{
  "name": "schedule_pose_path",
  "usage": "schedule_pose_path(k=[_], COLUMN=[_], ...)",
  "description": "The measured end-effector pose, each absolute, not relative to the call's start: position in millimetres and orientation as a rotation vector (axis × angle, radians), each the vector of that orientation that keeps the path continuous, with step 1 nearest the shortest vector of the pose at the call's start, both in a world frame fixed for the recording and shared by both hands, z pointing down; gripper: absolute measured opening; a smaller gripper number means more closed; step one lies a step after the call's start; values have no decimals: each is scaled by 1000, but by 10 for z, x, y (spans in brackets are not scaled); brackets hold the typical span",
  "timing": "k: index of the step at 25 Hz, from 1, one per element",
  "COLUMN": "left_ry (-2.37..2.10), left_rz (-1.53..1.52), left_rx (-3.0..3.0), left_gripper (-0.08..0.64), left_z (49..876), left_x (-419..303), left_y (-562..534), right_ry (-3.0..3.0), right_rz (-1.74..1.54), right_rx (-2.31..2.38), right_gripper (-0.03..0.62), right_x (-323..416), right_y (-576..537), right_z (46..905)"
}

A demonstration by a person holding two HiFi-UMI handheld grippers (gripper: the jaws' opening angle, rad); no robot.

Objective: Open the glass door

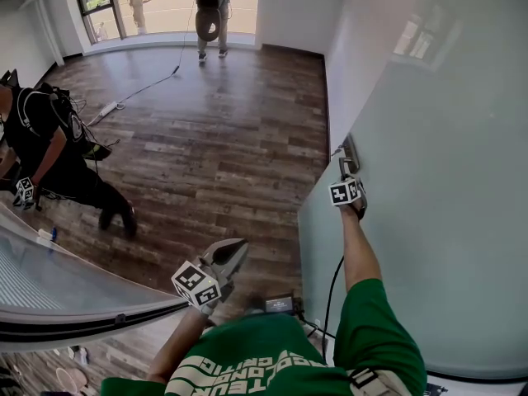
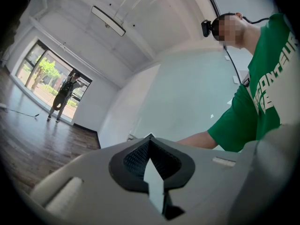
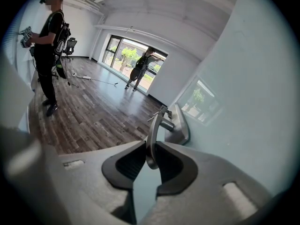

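Right gripper (image 3: pixel 151 150) pinches the handle (image 3: pixel 153 125) of the glass door (image 3: pixel 243 107) — lever between its jaws, plate (image 3: pixel 182 124) just ahead. Left gripper (image 2: pixel 149 139) — jaws pressed together, empty, well apart from the door.

The floor (image 1: pixel 231 139) is dark wood planking that runs up to the windows along its far edge. A white power strip (image 1: pixel 107 108) lies toward the far left corner, and its thin cable (image 1: pixel 153 83) trails across the boards toward the far edge. One person (image 1: pixel 211 15) stands at the far edge. A second person (image 1: pixel 58 151), in black, stands by the left edge.
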State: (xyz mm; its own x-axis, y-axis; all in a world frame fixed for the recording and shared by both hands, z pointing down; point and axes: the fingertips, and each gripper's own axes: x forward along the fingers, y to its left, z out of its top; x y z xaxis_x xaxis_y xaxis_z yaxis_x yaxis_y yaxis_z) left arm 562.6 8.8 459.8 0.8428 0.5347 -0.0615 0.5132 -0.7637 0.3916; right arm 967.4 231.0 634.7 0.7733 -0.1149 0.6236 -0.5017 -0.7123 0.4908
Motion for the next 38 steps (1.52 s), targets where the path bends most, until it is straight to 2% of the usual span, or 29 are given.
schedule_pose_path(k=[2,4,9,15,19,28,38], left_ry=[771,758,679,579,543,450,415], left_rz=[70,60,35,43,39,43,108], left_rx=[2627,2633,2661,2681,2705,2726,2782], left_gripper=[15,15,15,15,15,15,15], left_z=[4580,4552,4478,4554,4592,4569,4684], left_x=[5598,5540,5428,5166,5025,4529,4085], left_y=[45,-11,-283,-597,-722,-986,-1201], right_ry=[-436,-388,-409,-680,-871,-1310,-1584], right_rz=[739,694,507,355,289,173,110], right_rx=[2295,2319,2426,2453,2461,2315,2165], right_gripper=[59,127,133,99,-8,-9,-9], right_x=[9659,9578,9200,8255,7645,6298,5238], right_y=[2322,2372,2201,1533,1107,238,-274], right_z=[6343,6285,5861,5388,5107,4937,4895])
